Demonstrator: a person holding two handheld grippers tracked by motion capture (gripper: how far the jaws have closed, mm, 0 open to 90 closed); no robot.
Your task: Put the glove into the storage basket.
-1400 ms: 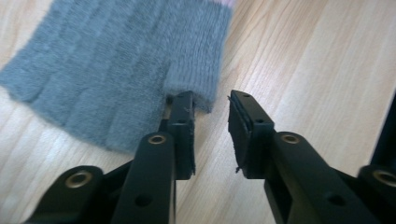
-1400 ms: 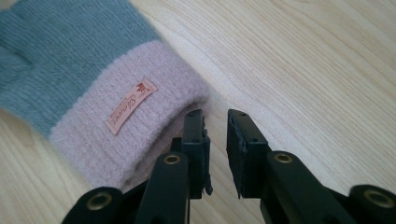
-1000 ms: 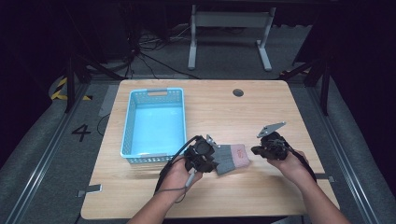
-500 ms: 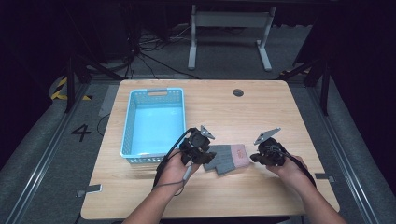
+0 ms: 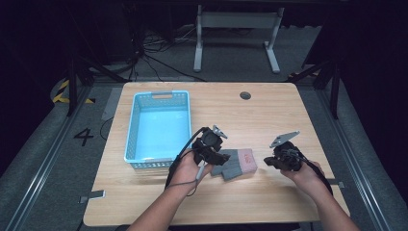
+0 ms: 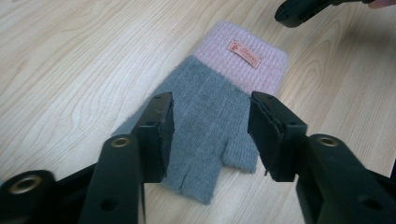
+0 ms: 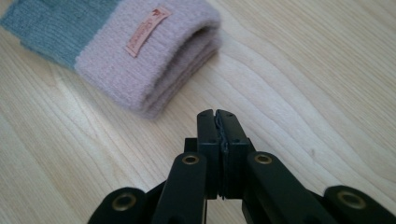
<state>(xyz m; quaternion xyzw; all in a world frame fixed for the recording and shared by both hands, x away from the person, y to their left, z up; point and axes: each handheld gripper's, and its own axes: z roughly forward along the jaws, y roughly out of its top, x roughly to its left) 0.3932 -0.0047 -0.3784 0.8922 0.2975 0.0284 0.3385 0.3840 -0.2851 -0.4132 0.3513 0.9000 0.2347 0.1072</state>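
A grey knitted fingerless glove (image 5: 236,163) with a pink cuff and a small red label lies flat on the wooden table (image 5: 269,110). My left gripper (image 5: 222,157) hovers over its grey finger end. In the left gripper view the glove (image 6: 210,74) lies below the gap of the left gripper (image 6: 212,100). Its jaws have just been opening and the pads do not touch the knit. My right gripper (image 5: 268,161) sits just right of the cuff. In the right gripper view the right gripper (image 7: 218,116) is shut on nothing, a short way from the cuff of the glove (image 7: 140,56).
A light blue plastic basket (image 5: 131,130) stands left of the glove, close to my left hand. A round cable hole (image 5: 245,95) sits near the table's far edge. The right gripper's tip (image 6: 299,9) shows beyond the cuff in the left gripper view.
The left gripper has risen slightly off the glove's grey end. The glove lies where it was and the right gripper has hardly moved.
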